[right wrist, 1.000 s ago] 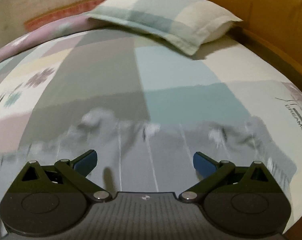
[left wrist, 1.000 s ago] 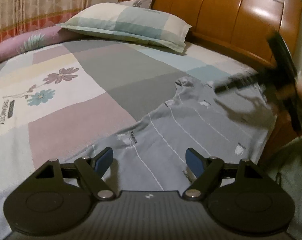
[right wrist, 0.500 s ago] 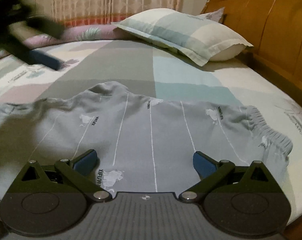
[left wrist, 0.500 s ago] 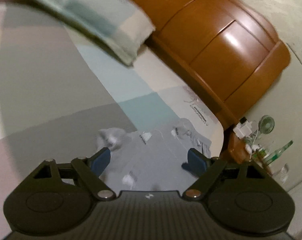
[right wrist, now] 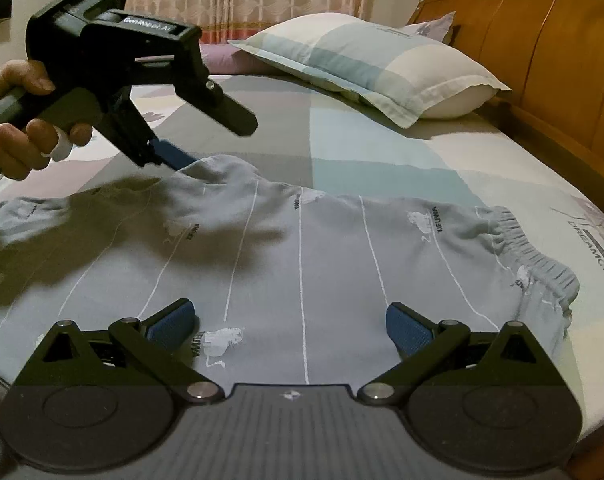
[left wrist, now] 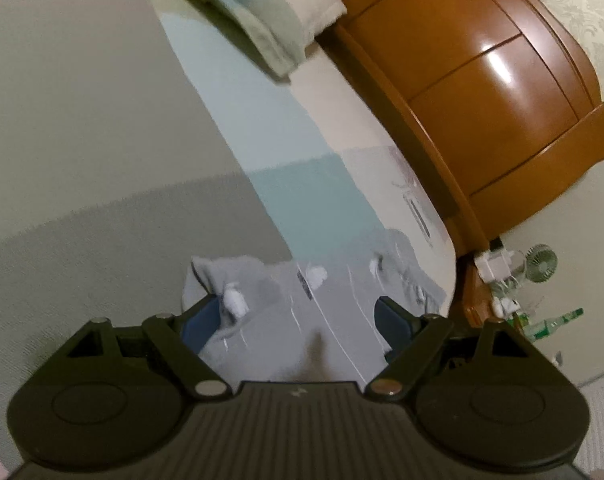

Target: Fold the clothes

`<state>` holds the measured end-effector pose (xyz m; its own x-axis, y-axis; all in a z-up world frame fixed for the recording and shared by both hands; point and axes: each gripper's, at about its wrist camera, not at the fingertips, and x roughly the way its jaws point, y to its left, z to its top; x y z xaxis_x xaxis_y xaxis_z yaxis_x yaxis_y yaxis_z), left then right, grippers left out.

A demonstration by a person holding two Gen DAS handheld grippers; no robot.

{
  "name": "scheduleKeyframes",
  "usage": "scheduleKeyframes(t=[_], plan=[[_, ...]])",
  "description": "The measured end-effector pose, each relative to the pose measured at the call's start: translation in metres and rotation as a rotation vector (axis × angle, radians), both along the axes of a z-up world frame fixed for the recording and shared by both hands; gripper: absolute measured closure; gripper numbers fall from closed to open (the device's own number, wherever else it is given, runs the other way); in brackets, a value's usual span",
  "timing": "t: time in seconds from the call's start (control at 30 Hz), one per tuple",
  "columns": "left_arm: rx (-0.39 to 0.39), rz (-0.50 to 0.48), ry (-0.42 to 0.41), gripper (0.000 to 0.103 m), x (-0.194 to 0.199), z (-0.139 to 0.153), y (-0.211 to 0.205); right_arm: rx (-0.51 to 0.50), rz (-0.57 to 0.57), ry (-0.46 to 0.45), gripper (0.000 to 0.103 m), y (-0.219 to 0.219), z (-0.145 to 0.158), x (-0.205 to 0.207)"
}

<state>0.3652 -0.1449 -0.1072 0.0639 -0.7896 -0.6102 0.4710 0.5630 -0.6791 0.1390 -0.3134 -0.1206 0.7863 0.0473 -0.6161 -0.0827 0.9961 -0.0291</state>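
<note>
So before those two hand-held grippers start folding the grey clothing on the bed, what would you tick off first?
1. Grey garment lies spread flat on the bed: ok, apart from a raised bump at its far edge.
2. Left hand-held gripper open: ok, jaws wide, nothing pinched.
3. Left gripper lined up with that far edge: ok, one blue finger sits right at the bump; touching or not, cannot tell.
4. Right hand-held gripper open: ok, jaws wide over the near part of the garment, no cloth gripped.
5. Pillow out of the way of the garment: ok, it lies apart near the headboard.
6. Garment's left end fully on the bed: cannot tell, it runs out of view.
</note>
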Motion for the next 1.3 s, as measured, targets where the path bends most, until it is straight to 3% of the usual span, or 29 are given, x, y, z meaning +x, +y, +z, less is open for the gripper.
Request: scheduleKeyframes(t=[0.17, 0.27, 0.4, 0.47, 0.53, 0.63, 0.7, 0.73, 0.77, 0.87, 0.97, 1.07, 1.2, 1.3], plan=[[-0.087, 0.04, 0.063, 0.019, 0.012, -0.011, 0.0, -0.002, -0.002, 0.0, 0.0, 0.0, 0.0, 0.0], [-0.199, 0.173, 0.031, 0.02, 0.024, -0.008, 0.012, -0.003, -0.003, 0.002, 0.0, 0.0, 0.0, 0.001], [-0.211, 0.265, 0.026, 0.021, 0.034, 0.0, 0.024, -0.003, -0.004, 0.003, 0.0, 0.001, 0.001, 0.001], [-0.208, 0.215, 0.004, 0.02, 0.024, 0.009, 0.024, -0.002, -0.004, 0.003, 0.0, 0.001, 0.001, 0.001], [-0.222, 0.106, -0.009, 0.019, 0.005, 0.016, 0.017, -0.003, -0.005, 0.005, 0.0, 0.001, 0.001, 0.001], [-0.162, -0.016, -0.048, 0.018, -0.019, 0.014, -0.006, -0.003, -0.008, 0.006, 0.0, 0.001, 0.002, 0.001], [-0.043, -0.001, -0.101, 0.018, -0.022, 0.005, -0.018, -0.001, -0.011, 0.009, 0.0, 0.0, 0.002, 0.0], [-0.008, 0.039, -0.12, 0.024, -0.018, -0.001, -0.018, 0.003, -0.016, 0.011, 0.0, -0.001, 0.002, 0.0], [0.001, 0.082, -0.135, 0.028, -0.013, -0.006, -0.016, 0.006, -0.023, 0.012, 0.0, -0.003, 0.002, -0.001], [-0.049, 0.161, -0.064, 0.028, -0.002, -0.008, -0.006, 0.011, -0.045, 0.012, 0.0, -0.008, 0.002, -0.003], [-0.016, 0.14, -0.116, 0.028, -0.014, 0.002, -0.008, 0.015, -0.062, -0.007, 0.0, -0.013, 0.005, -0.008], [-0.004, 0.118, -0.145, 0.028, -0.028, 0.015, -0.003, 0.054, -0.108, -0.102, 0.0, -0.027, 0.017, -0.023], [0.028, 0.109, -0.187, 0.027, -0.054, 0.029, 0.01, 0.184, -0.302, -0.217, 0.0, -0.07, 0.032, -0.045], [0.071, 0.093, -0.246, 0.025, -0.084, 0.035, 0.019, 0.333, -0.479, -0.188, 0.0, -0.117, 0.032, -0.056]])
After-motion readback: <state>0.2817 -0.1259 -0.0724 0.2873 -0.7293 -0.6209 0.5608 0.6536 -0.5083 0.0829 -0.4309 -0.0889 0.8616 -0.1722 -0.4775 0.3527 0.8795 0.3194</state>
